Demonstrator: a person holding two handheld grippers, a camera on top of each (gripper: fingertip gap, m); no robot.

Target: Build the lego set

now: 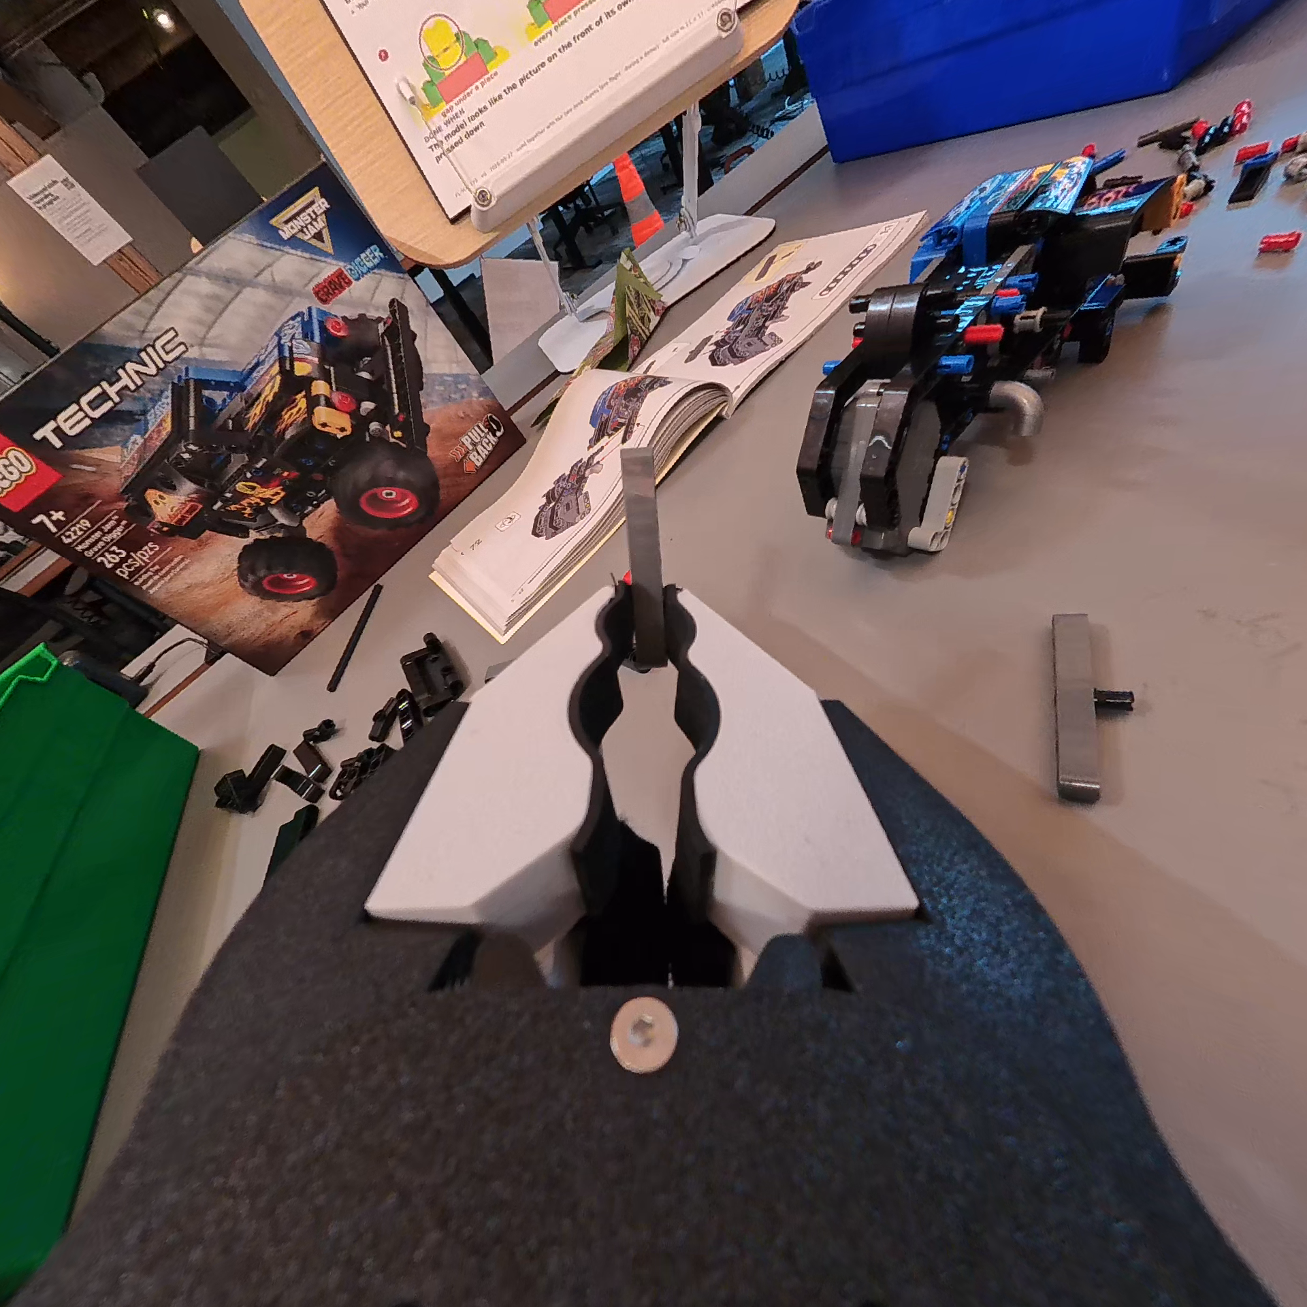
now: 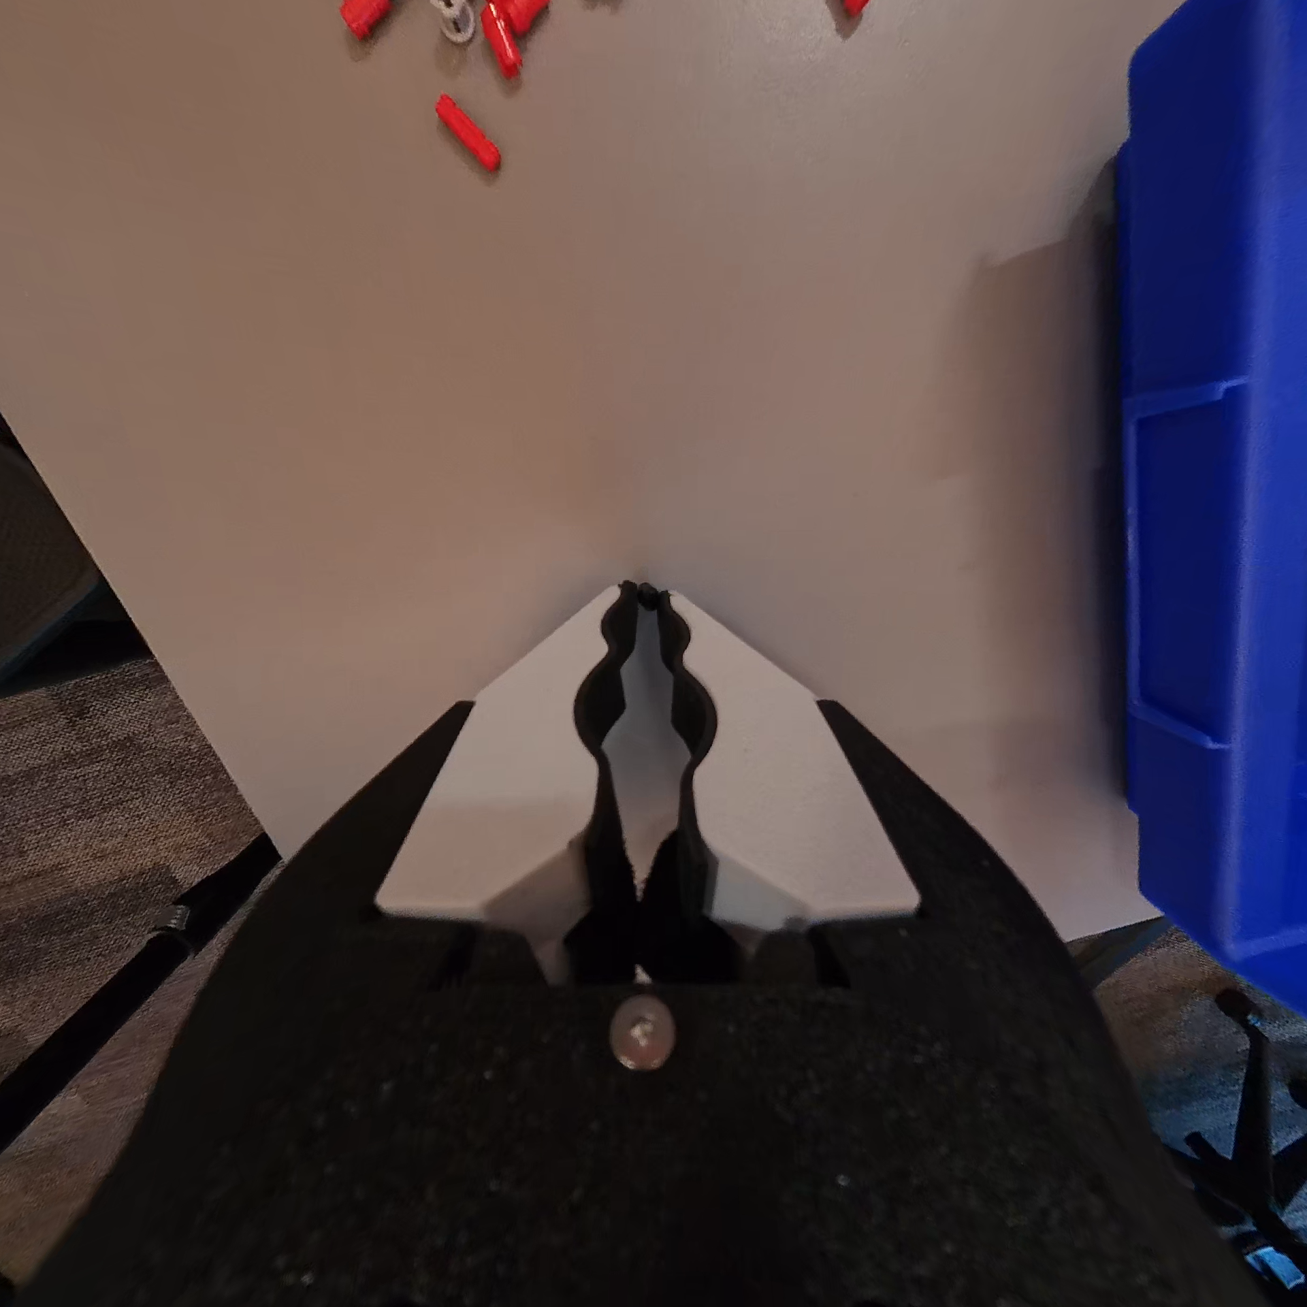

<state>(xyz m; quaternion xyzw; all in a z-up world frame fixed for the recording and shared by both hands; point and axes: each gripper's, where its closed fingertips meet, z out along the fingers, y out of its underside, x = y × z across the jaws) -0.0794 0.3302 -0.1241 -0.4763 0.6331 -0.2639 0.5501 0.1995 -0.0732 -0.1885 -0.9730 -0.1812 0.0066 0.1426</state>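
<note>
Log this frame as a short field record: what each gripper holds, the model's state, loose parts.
left gripper: shut on grey beam, held upright
right gripper: shut on a tiny black piece, over bare table
model: partly built, lying on table
second grey beam: flat, black pin attached
loose parts: black pieces, red pins
manual: open
</note>
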